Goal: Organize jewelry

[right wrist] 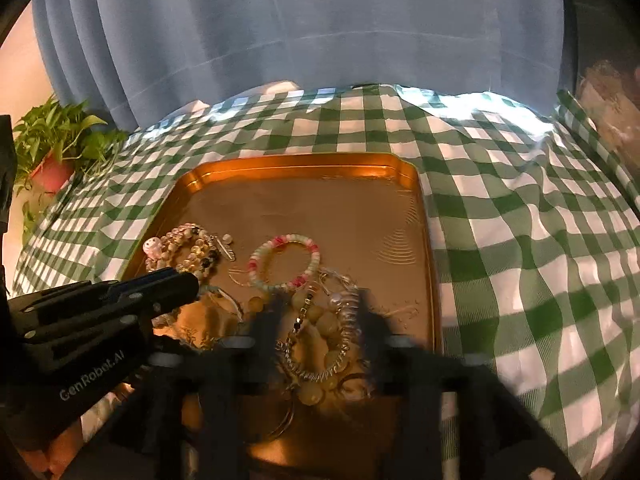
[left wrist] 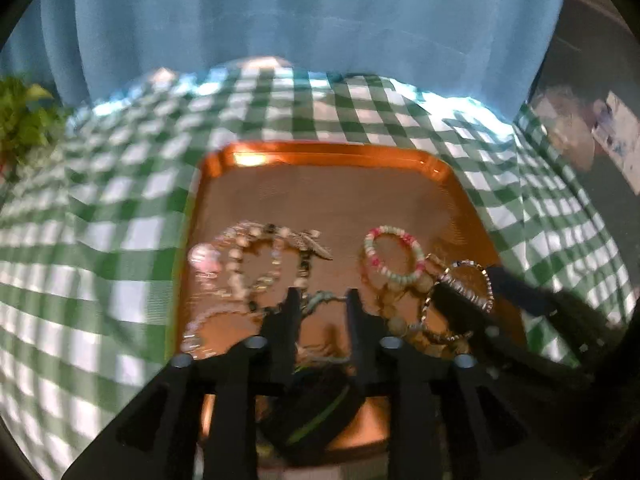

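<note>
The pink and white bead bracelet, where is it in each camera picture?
Left wrist view: the pink and white bead bracelet lies right of centre on the tray.
Right wrist view: the bracelet lies near the middle.
Shared landmark: the potted plant at the left edge.

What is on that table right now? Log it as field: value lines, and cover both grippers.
surface: green-and-white checked tablecloth
container: gold tray
loose item: pink, white and green bead bracelet, lying flat on the tray
left pile: pale bead bracelets
left gripper: open over a teal cord
right gripper: open, astride a silver chain bracelet and yellowish beads
background: blue curtain, potted plant
</note>
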The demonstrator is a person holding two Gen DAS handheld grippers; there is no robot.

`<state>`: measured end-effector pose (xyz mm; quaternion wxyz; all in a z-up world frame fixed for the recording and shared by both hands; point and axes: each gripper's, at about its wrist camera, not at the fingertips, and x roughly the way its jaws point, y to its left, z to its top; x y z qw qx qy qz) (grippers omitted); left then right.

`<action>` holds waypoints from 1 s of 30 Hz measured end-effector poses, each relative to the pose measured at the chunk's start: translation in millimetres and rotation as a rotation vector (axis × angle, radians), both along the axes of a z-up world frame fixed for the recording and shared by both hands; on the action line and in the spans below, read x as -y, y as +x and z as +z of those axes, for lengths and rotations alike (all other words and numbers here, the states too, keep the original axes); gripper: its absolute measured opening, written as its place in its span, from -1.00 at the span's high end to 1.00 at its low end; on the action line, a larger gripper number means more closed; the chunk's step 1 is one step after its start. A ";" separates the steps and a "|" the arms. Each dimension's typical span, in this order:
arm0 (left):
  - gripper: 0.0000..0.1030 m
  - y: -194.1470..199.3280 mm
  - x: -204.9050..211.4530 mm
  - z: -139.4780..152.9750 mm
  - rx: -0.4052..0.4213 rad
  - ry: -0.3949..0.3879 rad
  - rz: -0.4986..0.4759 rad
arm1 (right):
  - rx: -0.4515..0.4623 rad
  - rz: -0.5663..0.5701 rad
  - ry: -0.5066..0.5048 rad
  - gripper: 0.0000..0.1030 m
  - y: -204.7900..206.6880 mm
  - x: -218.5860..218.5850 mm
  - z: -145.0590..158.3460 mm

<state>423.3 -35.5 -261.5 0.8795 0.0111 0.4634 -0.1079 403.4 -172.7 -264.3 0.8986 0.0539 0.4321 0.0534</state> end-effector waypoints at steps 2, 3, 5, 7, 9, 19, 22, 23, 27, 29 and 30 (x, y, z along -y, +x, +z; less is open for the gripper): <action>-0.10 -17.2 -8.3 13.6 0.036 0.031 0.023 | 0.019 -0.001 -0.020 -0.01 -9.8 -1.4 10.6; -0.24 -24.5 -14.1 20.8 0.041 0.016 0.018 | 0.029 0.002 -0.025 -0.01 -14.5 -1.7 15.6; -0.26 -41.7 -24.5 37.5 0.049 -0.022 0.019 | 0.040 0.001 -0.026 -0.01 -28.2 -3.0 28.1; -0.27 -64.2 -33.5 60.6 0.076 -0.031 0.030 | 0.053 0.006 -0.025 0.00 -45.4 -7.6 43.0; -0.27 -94.7 -39.8 91.2 0.122 -0.016 0.045 | 0.062 0.014 -0.032 0.00 -64.7 -14.7 59.0; -0.53 -247.7 -49.5 217.0 0.307 -0.045 0.001 | 0.200 0.068 -0.029 -0.41 -198.7 -43.9 164.4; -0.57 -279.6 -48.3 230.5 0.308 -0.030 0.024 | 0.236 0.078 -0.024 -0.43 -233.2 -49.9 186.1; -0.59 -288.3 -47.2 232.0 0.297 -0.012 0.041 | 0.244 0.079 -0.025 -0.45 -244.4 -52.3 191.8; -0.78 -325.0 -37.2 231.1 0.287 0.110 0.145 | 0.251 0.073 0.004 -0.61 -281.8 -57.3 206.5; -0.81 -346.5 -37.2 231.4 0.290 0.103 0.154 | 0.234 0.067 -0.019 -0.61 -298.7 -63.5 208.0; -0.82 -353.5 -38.8 231.4 0.289 0.098 0.161 | 0.229 0.070 -0.012 -0.61 -304.8 -64.1 208.5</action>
